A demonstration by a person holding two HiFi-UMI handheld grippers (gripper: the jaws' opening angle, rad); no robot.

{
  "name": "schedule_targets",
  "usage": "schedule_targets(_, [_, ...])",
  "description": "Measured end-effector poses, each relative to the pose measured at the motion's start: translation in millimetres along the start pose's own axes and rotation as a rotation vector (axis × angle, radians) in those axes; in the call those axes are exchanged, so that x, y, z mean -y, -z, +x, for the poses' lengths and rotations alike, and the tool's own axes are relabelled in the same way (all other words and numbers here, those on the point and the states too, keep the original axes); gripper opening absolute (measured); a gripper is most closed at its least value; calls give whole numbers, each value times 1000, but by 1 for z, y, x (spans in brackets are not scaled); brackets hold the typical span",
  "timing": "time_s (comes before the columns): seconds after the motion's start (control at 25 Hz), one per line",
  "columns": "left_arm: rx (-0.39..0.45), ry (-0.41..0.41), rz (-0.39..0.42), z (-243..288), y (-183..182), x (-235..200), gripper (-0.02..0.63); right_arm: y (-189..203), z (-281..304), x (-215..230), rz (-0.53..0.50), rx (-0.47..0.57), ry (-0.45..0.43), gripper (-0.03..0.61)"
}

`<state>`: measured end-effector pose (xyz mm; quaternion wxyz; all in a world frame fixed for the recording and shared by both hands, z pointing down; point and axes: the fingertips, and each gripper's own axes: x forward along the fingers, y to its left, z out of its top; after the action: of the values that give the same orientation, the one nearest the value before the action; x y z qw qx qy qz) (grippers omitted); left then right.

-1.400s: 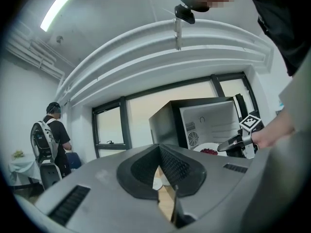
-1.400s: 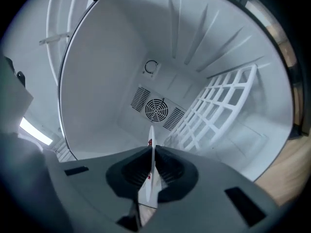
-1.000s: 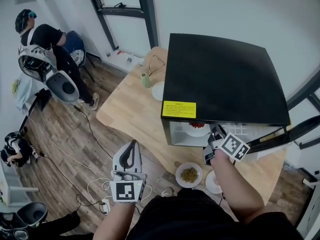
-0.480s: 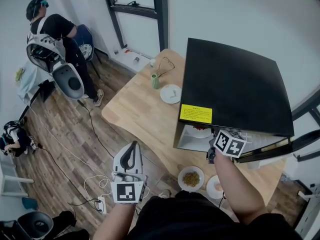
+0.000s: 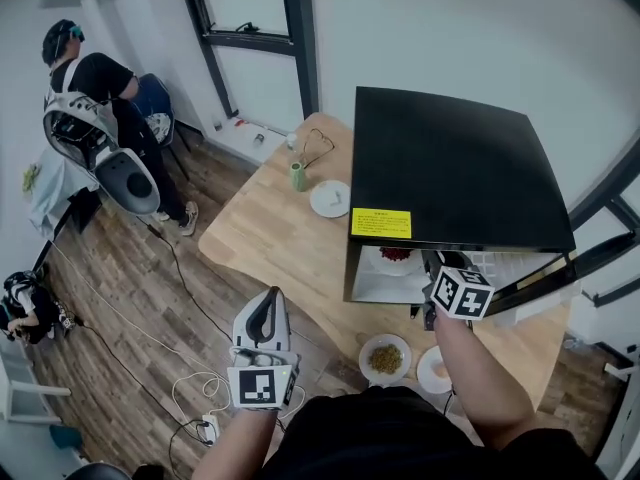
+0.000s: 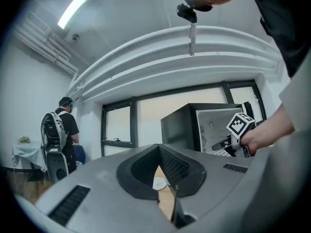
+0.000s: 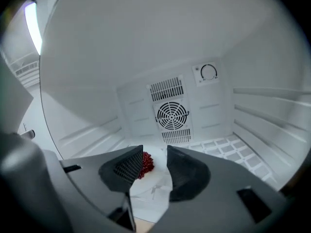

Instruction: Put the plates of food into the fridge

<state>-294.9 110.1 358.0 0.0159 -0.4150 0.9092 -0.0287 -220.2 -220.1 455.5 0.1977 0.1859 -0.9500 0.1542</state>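
A black fridge (image 5: 455,168) stands open on the wooden table (image 5: 270,233). Inside it, a white plate of red food (image 5: 396,258) rests on the fridge floor. My right gripper (image 5: 432,266) reaches into the fridge mouth. In the right gripper view its jaws are opening, with the plate of red food (image 7: 151,183) lying below and between them, and the pads do not press on it. A plate of brown food (image 5: 384,358) and another plate (image 5: 436,370) sit at the table's near edge. My left gripper (image 5: 270,298) hangs shut and empty off the table's near side.
The fridge door (image 5: 560,268) swings out to the right. A bare white plate (image 5: 330,198) and a green vase (image 5: 297,175) sit on the far part of the table. A person (image 5: 90,78) stands at the far left, and cables (image 5: 190,378) lie on the floor.
The head view has swung a little. The right gripper stays at the fridge mouth by the plate of red food. The left gripper has not moved.
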Motion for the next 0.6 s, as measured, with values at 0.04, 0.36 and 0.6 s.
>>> schedule_targets(0.04, [-3,20,-8,1,1,4,4,-3,-9,0,0,22,-2,163])
schedule_targets(0.36, [74,237,-44,6,-1,49,3,18,-100,14,99,207,-38,161])
schedule_targets(0.6, [68,341,-46,-3,14,90,4,70,-173,47,219,273,42,156])
